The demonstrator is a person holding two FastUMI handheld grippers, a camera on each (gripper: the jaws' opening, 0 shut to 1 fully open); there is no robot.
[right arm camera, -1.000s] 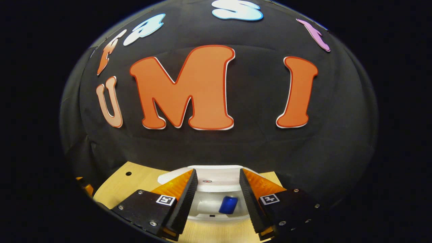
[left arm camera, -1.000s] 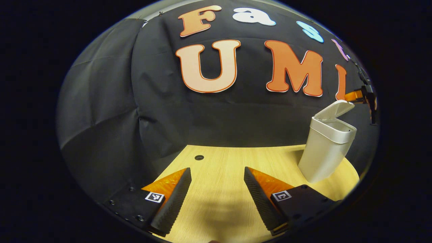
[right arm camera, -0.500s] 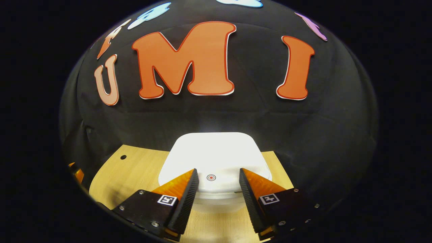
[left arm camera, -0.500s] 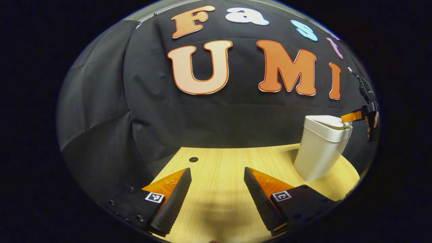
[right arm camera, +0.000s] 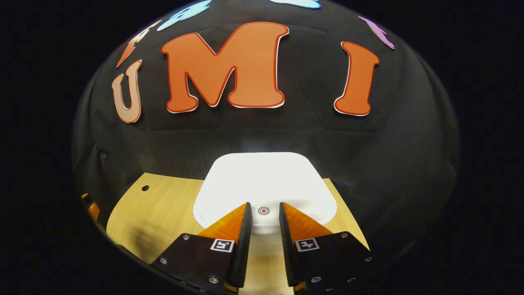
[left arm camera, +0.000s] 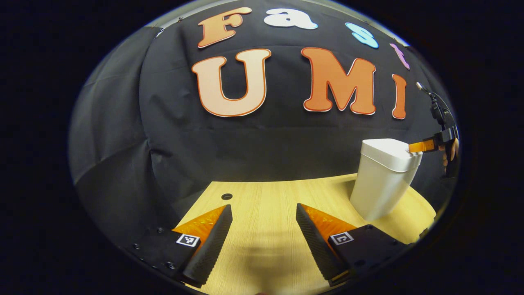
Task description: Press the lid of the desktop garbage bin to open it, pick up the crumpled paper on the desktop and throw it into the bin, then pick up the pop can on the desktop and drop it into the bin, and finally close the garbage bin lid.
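Lid now flat shut, right tongs narrower above it.

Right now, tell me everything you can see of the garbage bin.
The garbage bin is white, smooth, plastic-looking, tapering toward its base, upright on the wooden desktop near its right edge. Its rounded lid lies flat, closed, with a small red ring mark near the front edge. The right gripper hangs at that front edge; contact is unclear.

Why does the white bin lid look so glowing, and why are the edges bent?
Right gripper view: the lid is overexposed, its surface washed out. Left gripper view: the fisheye lens curves the table edge, tilts the bin, and a soft shadow lies between the fingers.
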